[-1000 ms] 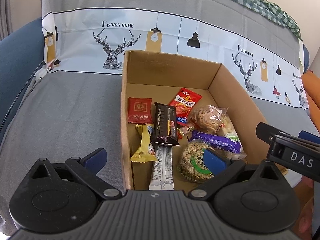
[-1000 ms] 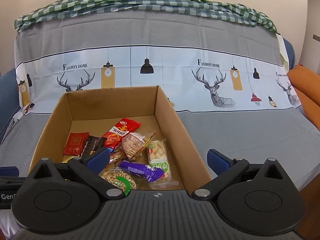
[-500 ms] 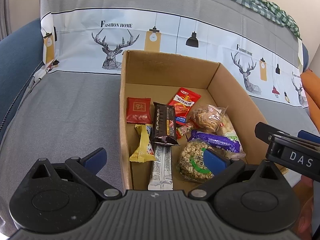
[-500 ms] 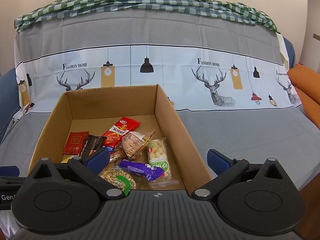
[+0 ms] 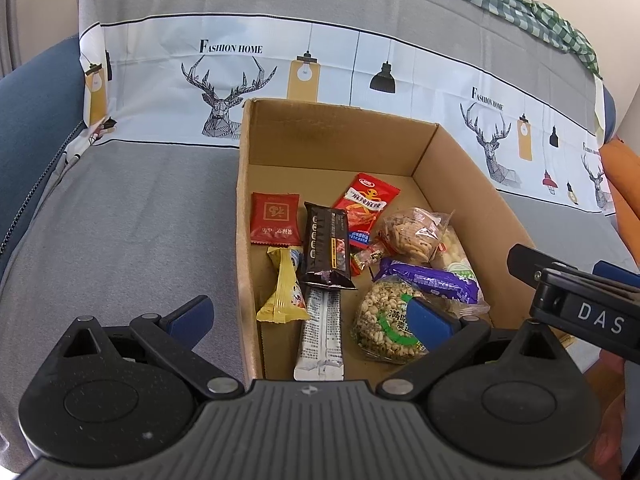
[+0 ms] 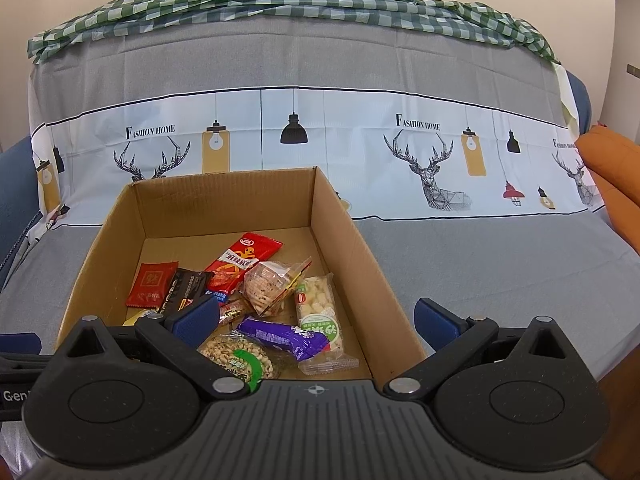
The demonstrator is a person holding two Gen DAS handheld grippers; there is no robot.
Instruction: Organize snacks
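Note:
A brown cardboard box stands on a grey sofa cover and holds several snack packets: a red square sachet, a black bar, a long red packet, a yellow candy, a silver stick, a purple bar and a round puffed-grain cake. My left gripper is open and empty over the box's near left wall. My right gripper is open and empty over the box's near right wall.
The sofa back is draped with a printed deer-and-lamp cloth and a green checked cloth. An orange cushion lies at the right. The right gripper's body shows at the right of the left wrist view.
Both grippers have barely shifted. The box and snacks have not moved.

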